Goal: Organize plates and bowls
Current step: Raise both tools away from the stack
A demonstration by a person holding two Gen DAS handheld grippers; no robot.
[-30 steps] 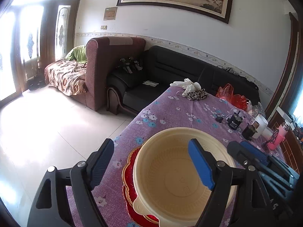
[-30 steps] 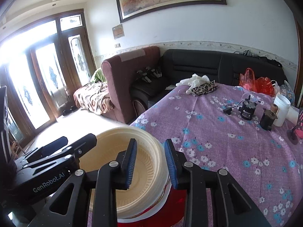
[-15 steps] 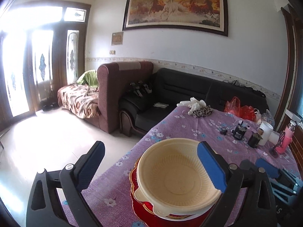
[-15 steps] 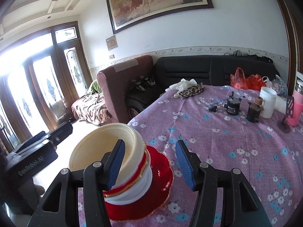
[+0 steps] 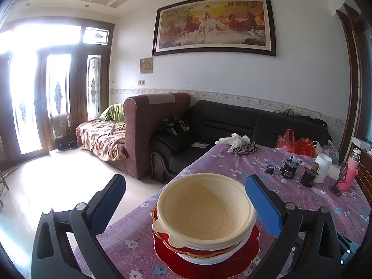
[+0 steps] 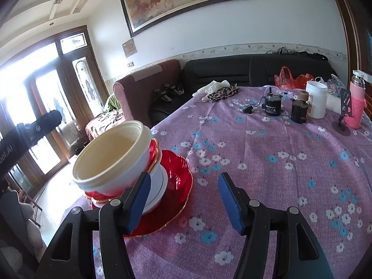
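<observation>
Left wrist view puts our stacked bowls [image 5: 205, 211] dead ahead between our left gripper's [image 5: 186, 204] wide-open jaws; right gripper [image 6: 183, 200], also open, probably sits farther off.

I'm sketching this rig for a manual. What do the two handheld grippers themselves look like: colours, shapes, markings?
Both look alike. The left gripper and the right gripper each have a matte black frame with triangular cut-outs and round silver screw heads at the joints. Each ends in two flat, paddle-shaped fingers faced with blue ribbed pads. In the right wrist view the left gripper's black body carries white lettering, cut off at the edge. No cables or sleeves show.
</observation>
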